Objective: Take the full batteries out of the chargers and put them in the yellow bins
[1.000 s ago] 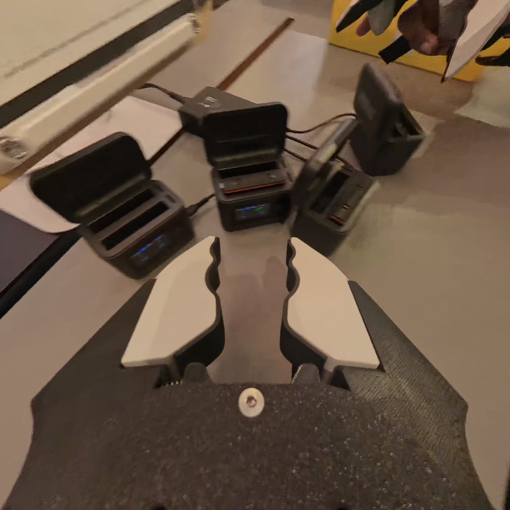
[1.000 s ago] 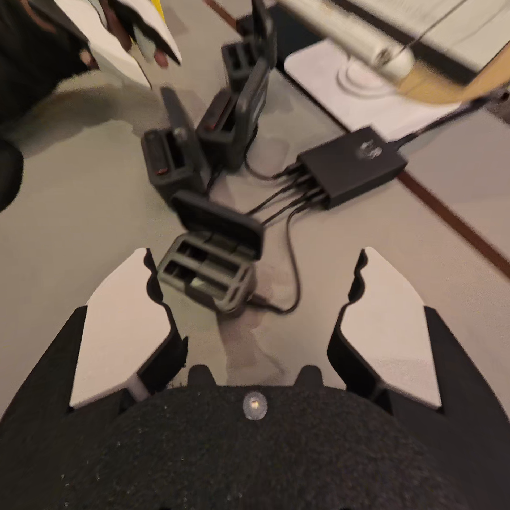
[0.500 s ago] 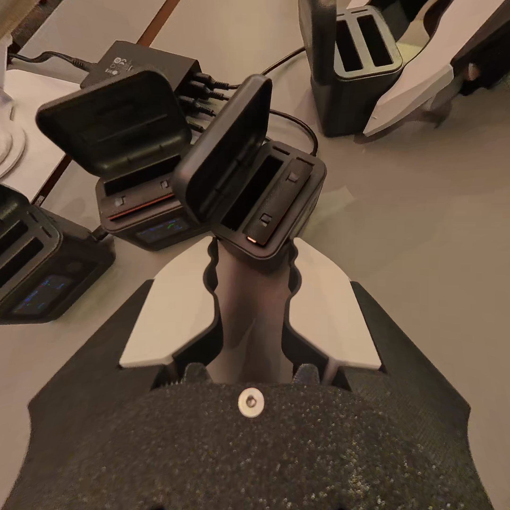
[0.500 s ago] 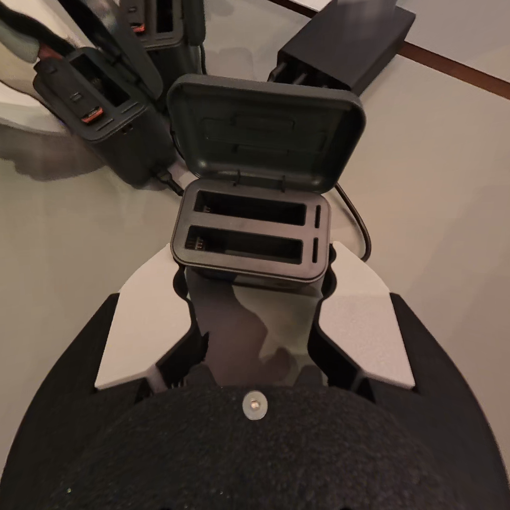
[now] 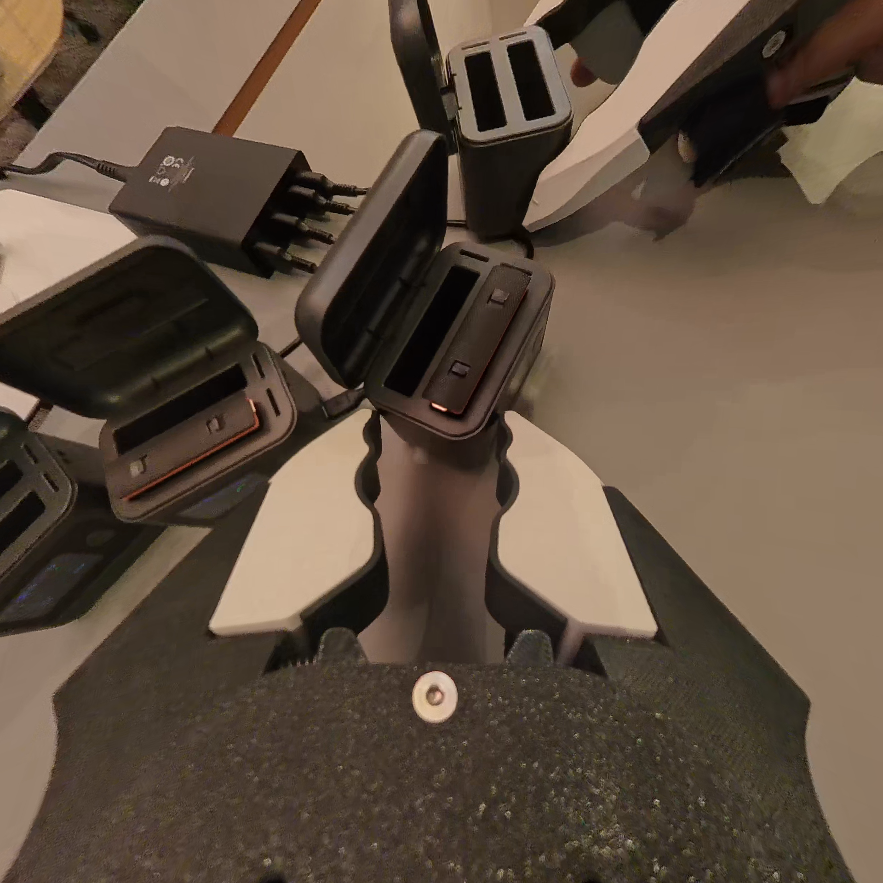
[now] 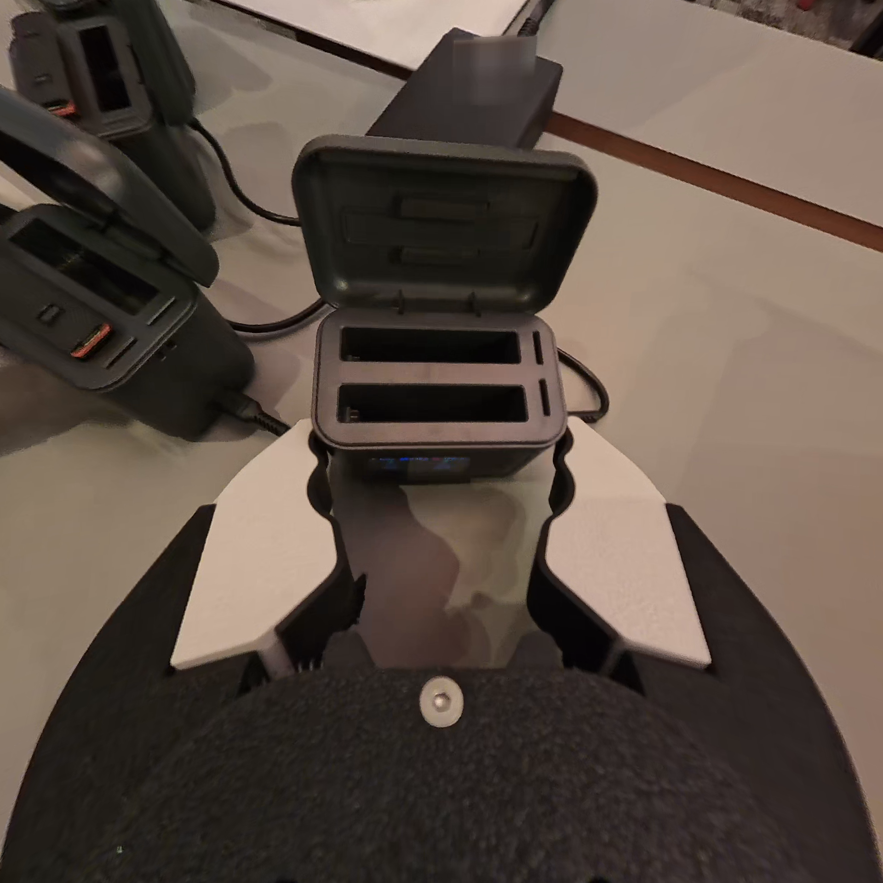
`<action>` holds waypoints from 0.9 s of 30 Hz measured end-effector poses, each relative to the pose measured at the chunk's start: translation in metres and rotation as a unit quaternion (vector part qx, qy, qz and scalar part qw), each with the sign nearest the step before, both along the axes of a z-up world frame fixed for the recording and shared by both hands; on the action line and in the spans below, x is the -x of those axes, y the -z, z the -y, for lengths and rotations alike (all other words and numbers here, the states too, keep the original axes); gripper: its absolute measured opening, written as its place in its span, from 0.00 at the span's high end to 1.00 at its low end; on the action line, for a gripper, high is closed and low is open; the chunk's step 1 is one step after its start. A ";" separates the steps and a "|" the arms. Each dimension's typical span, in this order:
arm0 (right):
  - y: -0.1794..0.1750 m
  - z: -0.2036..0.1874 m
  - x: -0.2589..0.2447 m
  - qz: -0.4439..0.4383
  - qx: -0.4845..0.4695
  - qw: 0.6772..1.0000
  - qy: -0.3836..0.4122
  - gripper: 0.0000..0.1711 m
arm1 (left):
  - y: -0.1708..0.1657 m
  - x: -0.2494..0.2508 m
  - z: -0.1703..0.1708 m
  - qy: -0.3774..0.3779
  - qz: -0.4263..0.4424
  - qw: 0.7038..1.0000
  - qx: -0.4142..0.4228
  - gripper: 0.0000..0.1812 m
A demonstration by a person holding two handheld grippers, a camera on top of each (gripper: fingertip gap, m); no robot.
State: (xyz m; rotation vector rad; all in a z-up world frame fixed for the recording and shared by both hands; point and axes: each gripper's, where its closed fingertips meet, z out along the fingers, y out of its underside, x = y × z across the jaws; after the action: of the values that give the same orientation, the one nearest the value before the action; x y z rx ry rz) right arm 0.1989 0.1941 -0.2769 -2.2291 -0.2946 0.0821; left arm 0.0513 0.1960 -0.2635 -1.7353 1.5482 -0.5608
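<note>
My left gripper [image 5: 439,430] is shut on the near end of a black charger [image 5: 458,306]. Its lid is open and one battery [image 5: 478,344] with an orange edge sits in its right slot; the left slot is empty. My right gripper [image 6: 439,444] is shut on the sides of another open charger [image 6: 439,382] whose two slots are empty. That empty charger [image 5: 516,95] and a right finger [image 5: 597,157] also show in the left wrist view. A third open charger [image 5: 191,430] holds one battery. No yellow bin is in view.
A black power hub [image 5: 215,186] with several cables feeds the chargers. Another charger [image 5: 28,525] with empty slots sits at the left edge. In the right wrist view the charger with the battery [image 6: 95,325] stands at the left, another charger [image 6: 110,86] behind it. Grey table [image 5: 716,382].
Both grippers came down and in onto the chargers. The right jaws narrowed from wide open to hold the empty charger. The left jaws kept about the same width and now hold the charger.
</note>
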 end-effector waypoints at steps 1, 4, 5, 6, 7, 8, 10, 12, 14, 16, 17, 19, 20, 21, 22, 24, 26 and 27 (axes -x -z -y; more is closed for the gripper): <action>0.000 -0.002 -0.003 0.000 0.000 1.000 0.005 0.47 | 0.001 -0.003 -0.002 -0.008 0.001 1.000 -0.002 0.75; -0.001 -0.004 -0.010 0.006 0.002 1.000 0.017 0.48 | 0.001 -0.009 -0.006 -0.027 0.006 1.000 0.002 0.75; -0.001 -0.005 -0.012 0.010 0.000 1.000 0.019 0.48 | 0.001 -0.010 -0.007 -0.033 0.007 0.999 0.003 0.76; -0.002 -0.005 -0.015 0.013 -0.001 1.000 0.022 0.50 | 0.001 -0.012 -0.008 -0.038 0.009 0.999 0.003 0.76; -0.003 -0.006 -0.018 0.015 -0.002 1.000 0.024 0.52 | 0.001 -0.013 -0.008 -0.041 0.011 0.999 0.002 0.76; -0.003 -0.006 -0.022 0.015 -0.003 1.000 0.026 0.54 | 0.001 -0.014 -0.008 -0.044 0.012 0.999 0.000 0.76; -0.004 -0.005 -0.028 0.009 -0.003 1.000 0.028 0.63 | 0.001 -0.015 -0.009 -0.052 0.013 0.999 0.002 0.76; -0.005 -0.004 -0.030 0.003 -0.006 1.000 0.014 0.66 | 0.001 -0.015 -0.010 -0.060 0.017 0.998 0.000 0.76; -0.007 -0.003 -0.032 0.000 -0.007 1.000 -0.006 0.60 | 0.001 -0.014 -0.010 -0.061 0.017 0.998 -0.006 0.75; -0.016 -0.003 -0.031 -0.006 -0.022 0.999 -0.040 0.56 | 0.000 -0.014 -0.011 -0.066 0.018 0.998 -0.009 0.74; -0.018 -0.002 -0.030 -0.001 -0.019 0.998 -0.063 0.52 | 0.001 -0.014 -0.011 -0.065 0.019 0.998 -0.008 0.75; -0.021 -0.003 -0.030 0.025 -0.019 0.992 -0.124 0.44 | 0.001 -0.014 -0.011 -0.063 0.020 0.998 -0.008 0.75; -0.020 -0.002 -0.029 0.041 -0.010 0.986 -0.162 0.41 | 0.001 -0.014 -0.011 -0.062 0.021 0.998 -0.008 0.75; -0.018 -0.003 -0.030 0.055 -0.002 0.981 -0.188 0.37 | 0.001 -0.014 -0.011 -0.060 0.021 0.998 -0.010 0.75; -0.017 -0.005 -0.029 0.064 0.005 0.975 -0.211 0.33 | 0.001 -0.014 -0.011 -0.059 0.020 0.998 -0.012 0.75; -0.011 -0.008 -0.021 0.062 0.036 0.965 -0.253 0.30 | 0.001 -0.014 -0.011 -0.056 0.021 0.998 -0.017 0.75; -0.001 -0.012 -0.020 0.076 0.076 0.957 -0.269 0.36 | 0.001 -0.015 -0.010 -0.056 0.021 0.998 -0.021 0.76; 0.000 -0.017 -0.023 0.084 0.080 0.959 -0.257 0.44 | 0.001 -0.015 -0.010 -0.056 0.022 0.998 -0.023 0.76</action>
State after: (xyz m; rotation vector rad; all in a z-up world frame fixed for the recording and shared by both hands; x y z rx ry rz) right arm 0.2224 0.2112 -0.2765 -2.2685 -0.9891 0.2018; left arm 0.0662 0.2060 -0.2644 -1.7513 1.4132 -0.5000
